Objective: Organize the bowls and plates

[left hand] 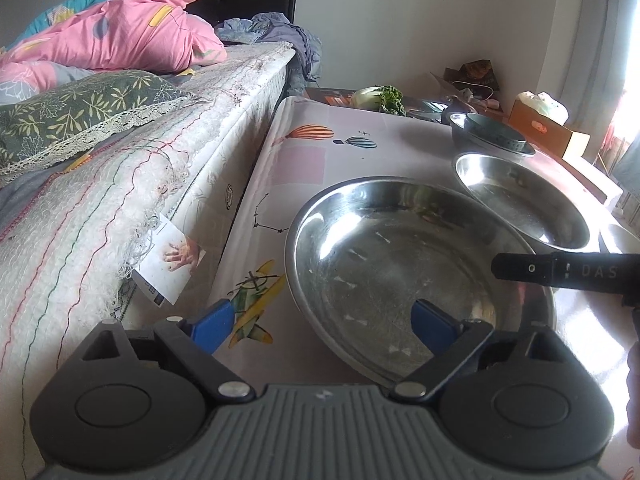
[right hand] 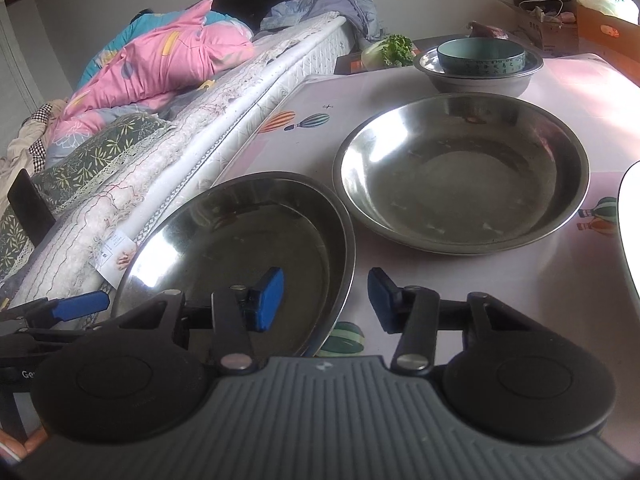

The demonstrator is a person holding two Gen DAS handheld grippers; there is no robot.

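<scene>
While sizing up the grasp, note right tool partly closed but not yet gripping: one blue pad above the inside of the near steel plate, the other outside above the desk, rim in between with a clear gap either side. Likewise left tool spread wide, astride the same plate's opposite edge, one pad inside, one outside on the side nearest the bed, pressing on nothing as far as can be told. Judged thin stamped steel: light, rigid, unbreakable, yet polished and slick, so likely to swivel or slip from a single pinch. Best taken by the flat outer lip, pads square across it and deep enough to catch the sloped wall, both sides together, kept level. Just beyond the right tool, second steel plate, right beside the first; expect clatter and scraping if dragged. Farther ahead, steel bowl with teal bowl nested inside; probably ceramic, heavier and chippable, so gentler handling there. Far right of the right tool, edge of a white plate.
</scene>
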